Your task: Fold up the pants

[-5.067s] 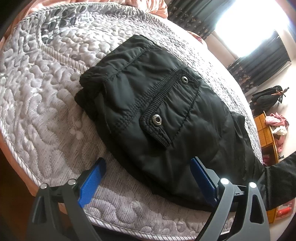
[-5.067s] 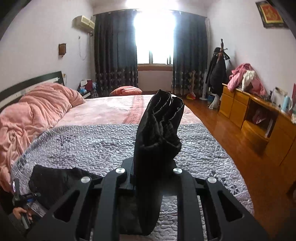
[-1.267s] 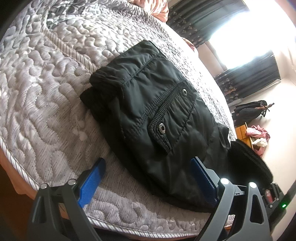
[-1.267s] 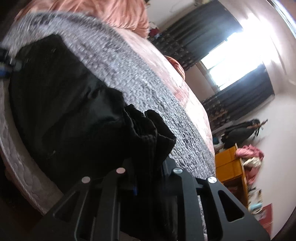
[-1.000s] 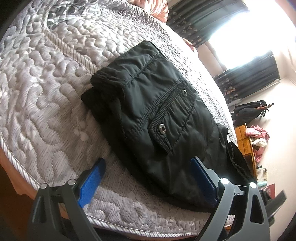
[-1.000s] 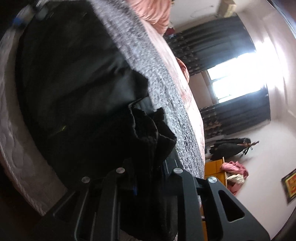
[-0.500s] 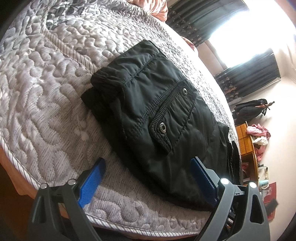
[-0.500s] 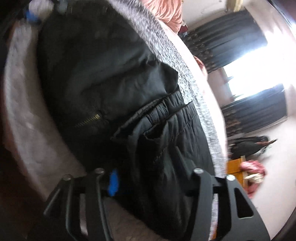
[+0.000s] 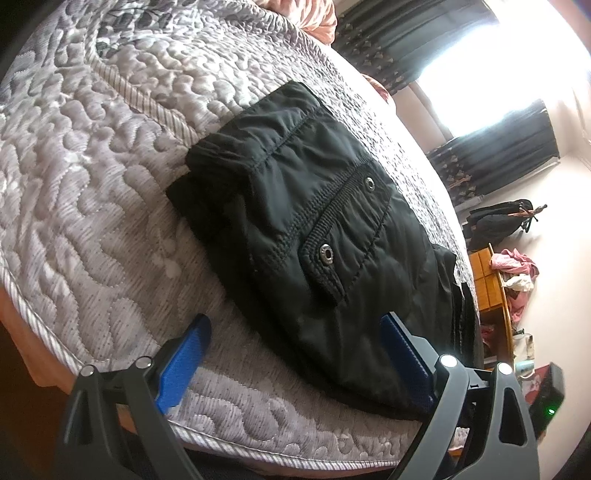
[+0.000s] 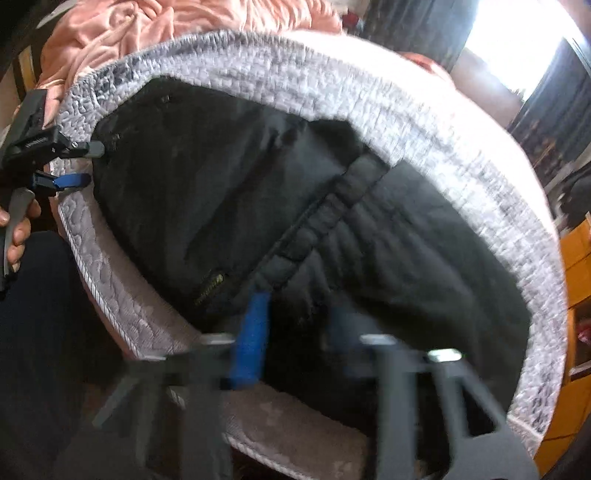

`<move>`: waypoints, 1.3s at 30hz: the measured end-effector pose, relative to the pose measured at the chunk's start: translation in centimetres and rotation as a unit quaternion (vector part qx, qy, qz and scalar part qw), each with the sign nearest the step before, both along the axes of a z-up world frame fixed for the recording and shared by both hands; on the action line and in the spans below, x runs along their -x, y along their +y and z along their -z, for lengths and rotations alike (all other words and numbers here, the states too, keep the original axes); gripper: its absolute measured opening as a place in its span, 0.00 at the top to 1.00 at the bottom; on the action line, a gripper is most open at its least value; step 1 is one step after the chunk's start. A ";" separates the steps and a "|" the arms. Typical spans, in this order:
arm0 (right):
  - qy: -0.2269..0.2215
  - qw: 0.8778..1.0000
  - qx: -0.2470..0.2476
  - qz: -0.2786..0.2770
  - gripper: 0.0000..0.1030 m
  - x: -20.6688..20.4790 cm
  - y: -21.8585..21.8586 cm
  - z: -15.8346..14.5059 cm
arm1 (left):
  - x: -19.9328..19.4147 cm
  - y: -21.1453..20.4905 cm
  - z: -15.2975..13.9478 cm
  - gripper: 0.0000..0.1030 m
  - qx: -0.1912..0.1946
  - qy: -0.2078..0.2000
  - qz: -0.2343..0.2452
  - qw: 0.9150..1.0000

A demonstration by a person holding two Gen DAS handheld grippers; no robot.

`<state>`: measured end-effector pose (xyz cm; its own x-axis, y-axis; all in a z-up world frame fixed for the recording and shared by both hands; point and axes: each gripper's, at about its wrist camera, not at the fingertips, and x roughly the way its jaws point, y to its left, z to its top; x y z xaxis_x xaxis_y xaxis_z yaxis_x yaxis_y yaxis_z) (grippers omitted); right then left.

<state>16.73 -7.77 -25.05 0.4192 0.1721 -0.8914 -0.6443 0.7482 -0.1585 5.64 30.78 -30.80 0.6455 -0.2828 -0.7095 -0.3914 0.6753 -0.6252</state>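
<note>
quilted bedspread (image 9: 92, 206) | pink duvet (image 10: 147, 26) | dark curtains (image 9: 498, 147)

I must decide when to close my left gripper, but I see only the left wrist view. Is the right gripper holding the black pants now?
Observer: Its view is blurred, but the right gripper has just been closing its jaws, and fabric of the black pants sits between them. It looks pinched.
Operator: Which part of the pants is it?
Observer: The near edge, just below the gathered waistband that runs across the top of the folded pants.
Operator: Is any zipper exposed?
Observer: Yes, a brass zipper shows on the layer to the left of that waistband.
</note>
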 end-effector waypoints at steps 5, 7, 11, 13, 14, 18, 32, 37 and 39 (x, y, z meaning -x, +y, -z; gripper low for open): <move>-0.019 1.000 -0.018 -0.006 0.89 1.6 -0.7 -2.2 | 0.1 0.2 0.0 0.10 -0.001 0.002 -0.001 1.000; -0.038 0.999 -0.033 -0.017 0.89 2.4 -1.1 -3.9 | 0.1 0.3 0.0 0.10 -0.002 0.002 0.000 1.000; -0.014 0.998 -0.033 -0.047 0.89 3.3 -0.7 -2.7 | -0.2 0.1 0.1 0.10 -0.003 0.004 0.000 1.000; 0.015 0.998 -0.016 -0.060 0.88 2.8 -0.2 -0.1 | -0.4 -0.1 0.1 0.09 -0.005 0.006 0.002 1.000; 0.027 0.998 -0.008 -0.063 0.87 2.6 -0.2 0.6 | -0.5 -0.1 0.1 0.09 -0.006 0.006 0.003 1.000; 0.047 0.995 -0.036 -0.080 0.58 1.9 -0.3 -1.5 | -0.6 0.0 0.3 0.09 -0.002 0.005 0.000 1.000; 0.105 0.992 0.003 0.071 0.59 -13.6 -1.3 0.7 | -0.9 0.1 0.4 0.09 0.000 0.004 -0.003 1.000; 0.150 0.987 -0.028 0.046 0.60 -13.5 0.1 0.8 | -0.7 0.4 0.4 0.09 0.008 0.001 -0.003 1.000; 0.149 0.988 -0.029 0.039 0.60 -13.8 0.6 -0.3 | -0.4 0.6 0.3 0.09 0.010 -0.005 -0.004 1.000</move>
